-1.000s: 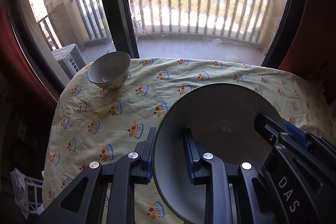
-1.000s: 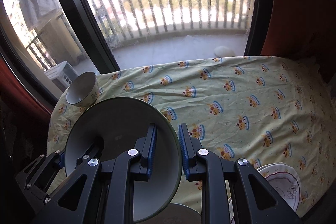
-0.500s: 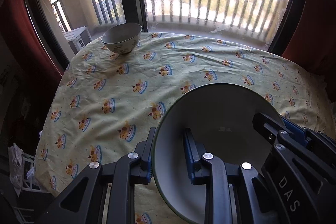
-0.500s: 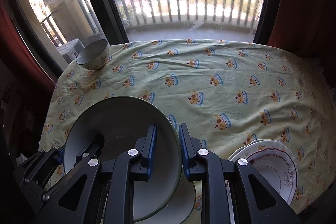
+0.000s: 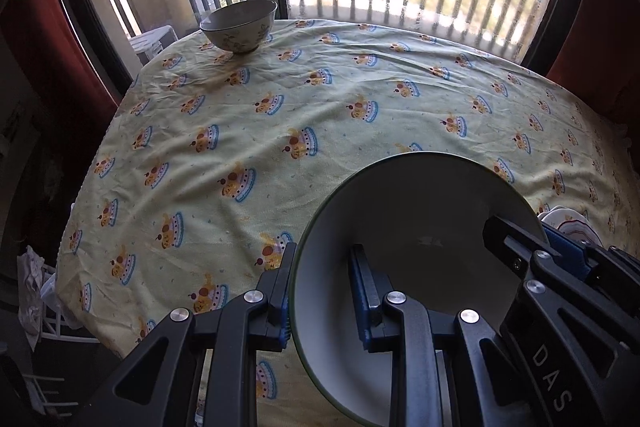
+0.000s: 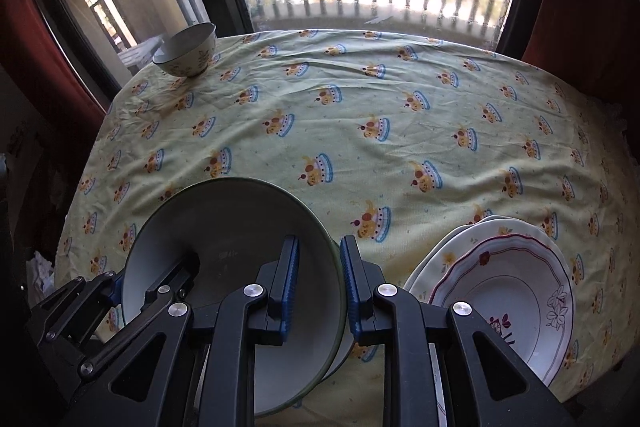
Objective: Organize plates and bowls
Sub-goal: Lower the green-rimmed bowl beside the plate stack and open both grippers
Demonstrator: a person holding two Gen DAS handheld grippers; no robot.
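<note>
Right up close, both tools are clamped on one dish: the left gripper (image 5: pixel 320 303) pinches the left rim of the large green-rimmed grey ceramic bowl (image 5: pixel 420 211), one pad outside the wall and one inside, while the right gripper (image 6: pixel 318 285) nips the opposite rim the same way. The bowl hangs between them above the near edge of the yellow cake-print tablecloth (image 6: pixel 360 107), clear of the fabric as far as I can tell.

Just beside it on the right sits a stack of floral white plates (image 6: pixel 508 291); under the bowl a pale curved edge peeks out, too hidden to name.

The risk, I'd say: two narrow rim grips on a smooth, heavy dish. If the hands drift apart or tilt unevenly, a rim could slip free, and the bowl might drop or clip that stack.

Far back at the left corner, a small patterned bowl (image 5: pixel 239 25) stands alone.

Count: two bowls, at least two plates stacked, two grippers.
</note>
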